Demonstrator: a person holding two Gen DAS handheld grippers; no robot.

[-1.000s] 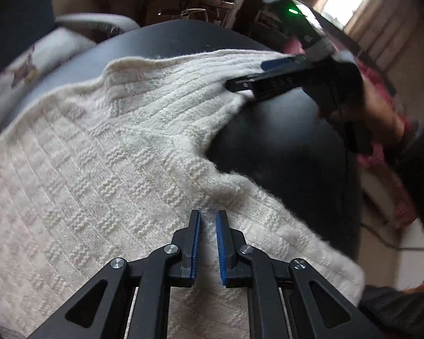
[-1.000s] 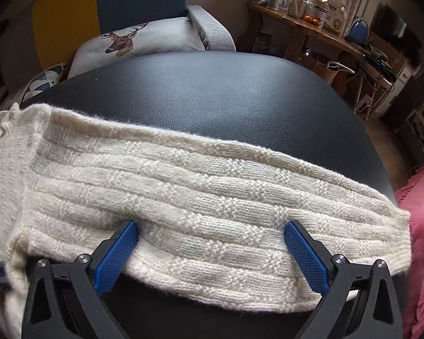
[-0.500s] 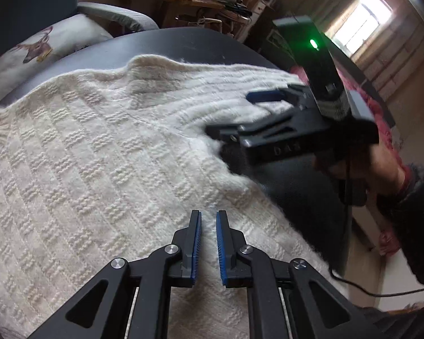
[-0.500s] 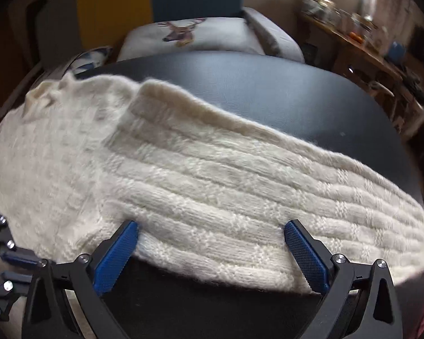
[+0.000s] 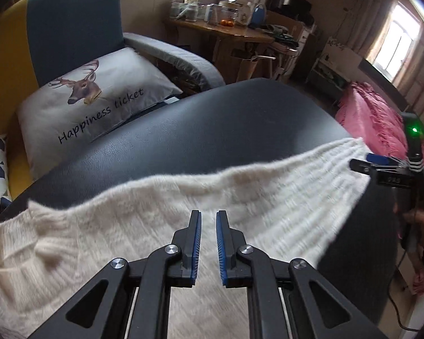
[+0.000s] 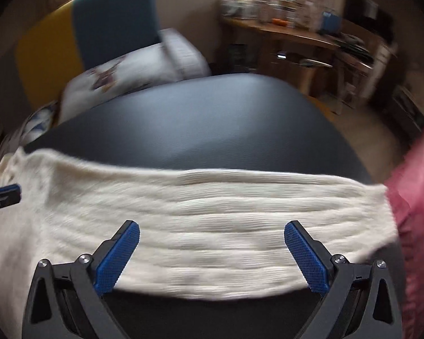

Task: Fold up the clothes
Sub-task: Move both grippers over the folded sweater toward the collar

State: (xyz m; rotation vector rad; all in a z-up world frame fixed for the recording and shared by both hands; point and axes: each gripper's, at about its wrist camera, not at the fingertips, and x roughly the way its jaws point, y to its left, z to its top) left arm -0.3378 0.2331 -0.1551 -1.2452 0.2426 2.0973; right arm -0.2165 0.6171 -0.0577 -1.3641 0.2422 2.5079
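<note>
Between the splayed right tongs point(image 6: 211, 236) — the cream sweater's point(image 6: 212, 226) sleeve.

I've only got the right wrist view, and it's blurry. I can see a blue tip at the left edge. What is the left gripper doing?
Observer: The left gripper is over the body of the sweater, fingers nearly together, no fabric between them.
Operator: And where is my right gripper along the sleeve?
Observer: The right gripper is at the far end of the sleeve, by the right edge of the black cushion.
</note>
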